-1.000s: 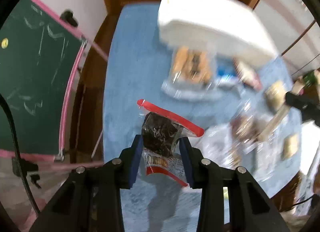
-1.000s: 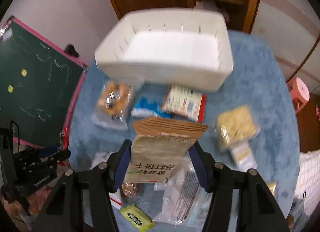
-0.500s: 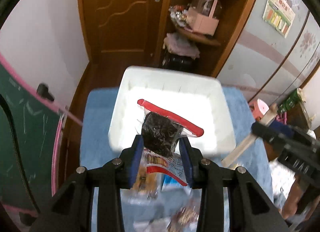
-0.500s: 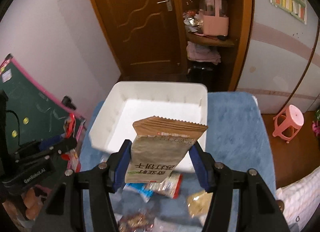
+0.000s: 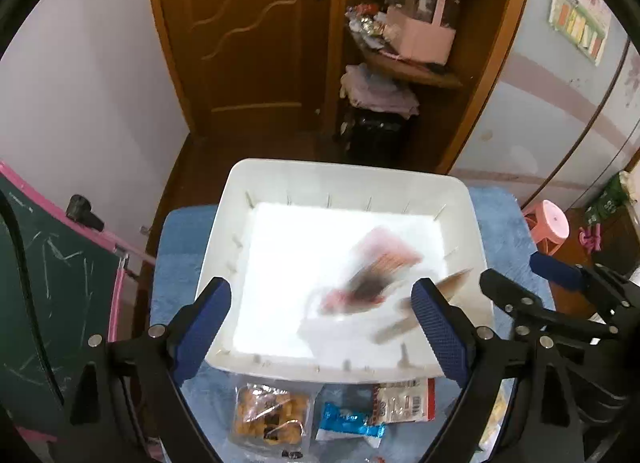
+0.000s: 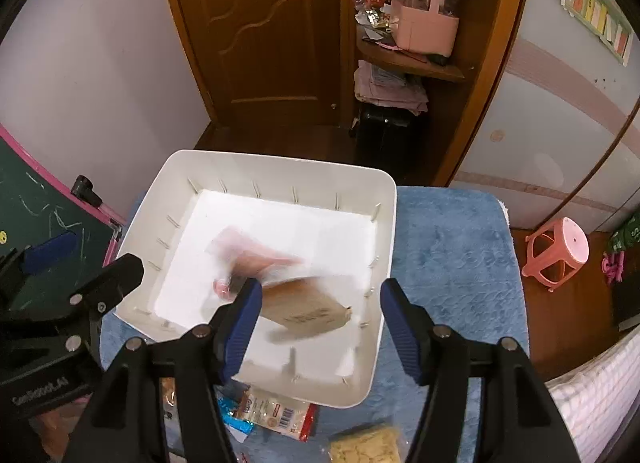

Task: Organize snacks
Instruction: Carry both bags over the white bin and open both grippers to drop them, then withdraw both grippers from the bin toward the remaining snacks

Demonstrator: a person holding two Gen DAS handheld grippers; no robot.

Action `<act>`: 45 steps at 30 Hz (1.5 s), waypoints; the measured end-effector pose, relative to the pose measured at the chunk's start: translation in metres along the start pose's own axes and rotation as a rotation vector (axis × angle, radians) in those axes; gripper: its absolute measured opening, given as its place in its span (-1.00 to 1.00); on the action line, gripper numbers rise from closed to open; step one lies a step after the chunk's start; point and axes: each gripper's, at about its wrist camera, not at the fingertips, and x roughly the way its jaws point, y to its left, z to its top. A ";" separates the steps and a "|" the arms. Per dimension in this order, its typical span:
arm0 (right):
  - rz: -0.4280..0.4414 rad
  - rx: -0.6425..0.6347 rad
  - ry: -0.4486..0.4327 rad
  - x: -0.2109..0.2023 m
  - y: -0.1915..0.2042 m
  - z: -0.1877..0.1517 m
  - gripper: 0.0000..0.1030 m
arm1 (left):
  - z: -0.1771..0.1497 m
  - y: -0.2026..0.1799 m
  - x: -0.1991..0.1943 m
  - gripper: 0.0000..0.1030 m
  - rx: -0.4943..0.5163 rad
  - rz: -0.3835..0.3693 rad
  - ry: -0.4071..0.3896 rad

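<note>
A white bin [image 5: 224, 231] [image 6: 384, 247] stands on the blue cloth. My left gripper [image 5: 320, 323] is open above the bin's near edge. A clear bag with a red strip and dark snack [image 5: 372, 275] [image 6: 248, 259] is blurred in mid-fall inside the bin. My right gripper [image 6: 320, 319] is open over the bin's near right part. The brown packet [image 6: 308, 307] [image 5: 416, 311] is loose between its fingers, blurred, dropping into the bin.
On the blue cloth [image 6: 448, 247] in front of the bin lie a bag of golden snacks [image 5: 268, 415], a blue packet [image 5: 348, 421], a red-and-white packet [image 5: 404, 401] and a yellow noodle pack [image 6: 368, 445]. A chalkboard [image 5: 52, 303] stands left, a pink stool [image 6: 556, 251] right.
Both grippers have opened over the bin. The red-strip bag and the brown packet have left the fingers and are falling into the bin.
</note>
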 end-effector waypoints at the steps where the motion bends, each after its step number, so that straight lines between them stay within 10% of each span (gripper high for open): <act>1: 0.007 0.004 0.002 -0.001 -0.001 -0.002 0.21 | -0.002 0.002 -0.001 0.77 -0.009 -0.002 0.000; 10: 0.050 0.033 -0.054 -0.043 -0.004 -0.026 0.21 | -0.027 0.013 -0.043 0.77 -0.082 -0.058 -0.076; 28: 0.032 0.137 -0.239 -0.161 -0.005 -0.099 0.21 | -0.105 -0.022 -0.162 0.77 0.091 -0.032 -0.193; 45: 0.044 0.170 -0.164 -0.176 -0.019 -0.172 0.28 | -0.156 -0.043 -0.155 0.77 0.146 -0.058 -0.044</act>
